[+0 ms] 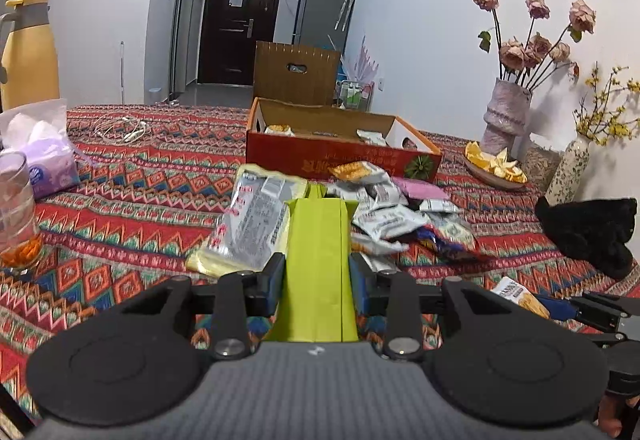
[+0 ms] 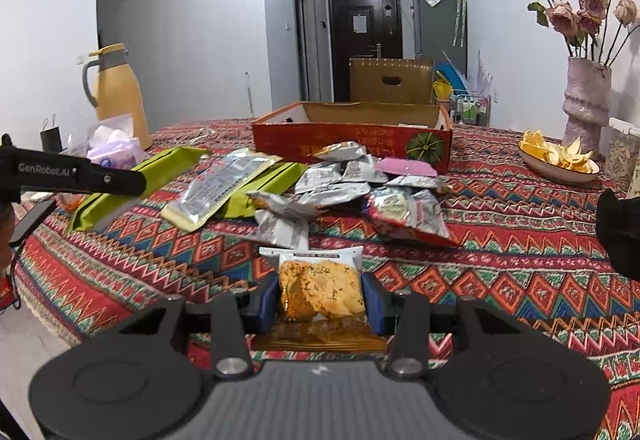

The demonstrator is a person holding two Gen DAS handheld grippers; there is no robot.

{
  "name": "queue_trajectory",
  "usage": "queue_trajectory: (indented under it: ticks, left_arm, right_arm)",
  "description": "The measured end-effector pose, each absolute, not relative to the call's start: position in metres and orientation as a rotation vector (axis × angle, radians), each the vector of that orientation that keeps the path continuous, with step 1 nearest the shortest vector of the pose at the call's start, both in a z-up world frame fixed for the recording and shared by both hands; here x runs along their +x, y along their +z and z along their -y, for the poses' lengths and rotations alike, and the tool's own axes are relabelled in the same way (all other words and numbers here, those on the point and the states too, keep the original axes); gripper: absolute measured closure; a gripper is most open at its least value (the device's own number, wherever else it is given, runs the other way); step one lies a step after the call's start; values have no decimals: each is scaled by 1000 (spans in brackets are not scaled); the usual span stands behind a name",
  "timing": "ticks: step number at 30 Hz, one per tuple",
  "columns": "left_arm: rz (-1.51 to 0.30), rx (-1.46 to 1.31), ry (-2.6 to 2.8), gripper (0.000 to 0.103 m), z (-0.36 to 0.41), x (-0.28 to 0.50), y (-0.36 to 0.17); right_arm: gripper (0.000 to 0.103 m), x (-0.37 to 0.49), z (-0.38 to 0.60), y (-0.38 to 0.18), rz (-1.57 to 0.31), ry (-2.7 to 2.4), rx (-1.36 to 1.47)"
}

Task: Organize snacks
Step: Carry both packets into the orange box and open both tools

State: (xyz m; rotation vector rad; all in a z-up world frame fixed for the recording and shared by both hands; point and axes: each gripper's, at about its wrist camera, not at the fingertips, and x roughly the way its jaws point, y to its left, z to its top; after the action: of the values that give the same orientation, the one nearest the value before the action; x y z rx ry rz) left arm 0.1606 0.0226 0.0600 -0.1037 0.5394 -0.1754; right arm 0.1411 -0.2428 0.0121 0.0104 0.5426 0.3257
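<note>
Left gripper [image 1: 318, 272]: closed on a long lime-green snack pack [image 1: 318, 260], which is clamped between the blue pads and carried clear of the patterned tablecloth [image 1: 132, 175]. In the right wrist view the pack is seen hanging from the black fingers at the left edge.

Right gripper [image 2: 321, 300]: closed on a clear-wrapped golden biscuit packet [image 2: 321, 286], held above the cloth just short of the loose pile.

Destination: red cardboard box [image 1: 340, 155], open-topped, set beyond the pile near the table's far side. A few packets are already lodged inside it, an orange one at the left end and a white one toward the right.

Remaining stock: a heap of small silver sachets [image 2: 336, 179], a large silver-and-yellow flat pack [image 2: 218, 187], a second green pack [image 2: 268, 183] partly beneath it, a pink packet [image 2: 406, 167] and a red-edged bag [image 2: 412, 213], all lying on the cloth before the box.

Progress is judged early: two items are in hand, most are yet to be boxed.

Not determinable: the box's full contents, its interior being largely hidden behind the near wall; printed labels, too small to read; the black object [image 1: 592, 232] at the right, unidentified; a glass [image 1: 16, 211] cut off at the left edge.
</note>
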Motion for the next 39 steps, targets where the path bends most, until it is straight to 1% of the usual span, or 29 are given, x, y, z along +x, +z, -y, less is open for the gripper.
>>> queue_trajectory:
  ticks: [5, 9, 14, 18, 20, 23, 27, 30, 32, 34, 35, 36, 37, 39]
  left_arm:
    - [-495, -121, -201, 69, -29, 203, 84]
    - [-460, -109, -223, 69, -27, 257, 107]
    - [-386, -97, -253, 69, -16, 332, 135]
    - [-397, -73, -260, 69, -3, 404, 139]
    - [-447, -85, -262, 69, 1, 445, 135]
    - [-553, -118, -256, 69, 8, 513, 118]
    - [-717, -149, -195, 69, 20, 601, 78]
    - [-816, -180, -135, 69, 22, 638, 46]
    - [-850, -172, -143, 68, 27, 653, 30]
    - [-860, -182, -137, 67, 29, 659, 21]
    - [-860, -194, -133, 62, 29, 660, 17]
    - [-864, -194, -140, 59, 30, 660, 16]
    - [-862, -198, -151, 56, 29, 659, 17]
    - [-839, -195, -159, 54, 27, 655, 21]
  right_arm:
    - [60, 172, 255, 36, -491, 352, 23]
    - [60, 218, 258, 61, -427, 352, -44]
    - [60, 301, 256, 87, -376, 333, -104]
    - [60, 386, 255, 101, -379, 343, -94]
    - [60, 431, 253, 104, -402, 349, -76]
    - [60, 509, 247, 99, -496, 371, -40]
    - [60, 609, 230, 68, -675, 327, -29]
    - [60, 664, 218, 36, -802, 268, -45]
    - [60, 689, 216, 17, -872, 249, -9]
    - [57, 704, 215, 3, -911, 241, 45]
    - [43, 708, 217, 0, -911, 248, 62]
    - [36, 710, 216, -3, -910, 252, 74]
    - [32, 710, 214, -4, -905, 253, 73]
    - [32, 708, 214, -2, -886, 248, 64]
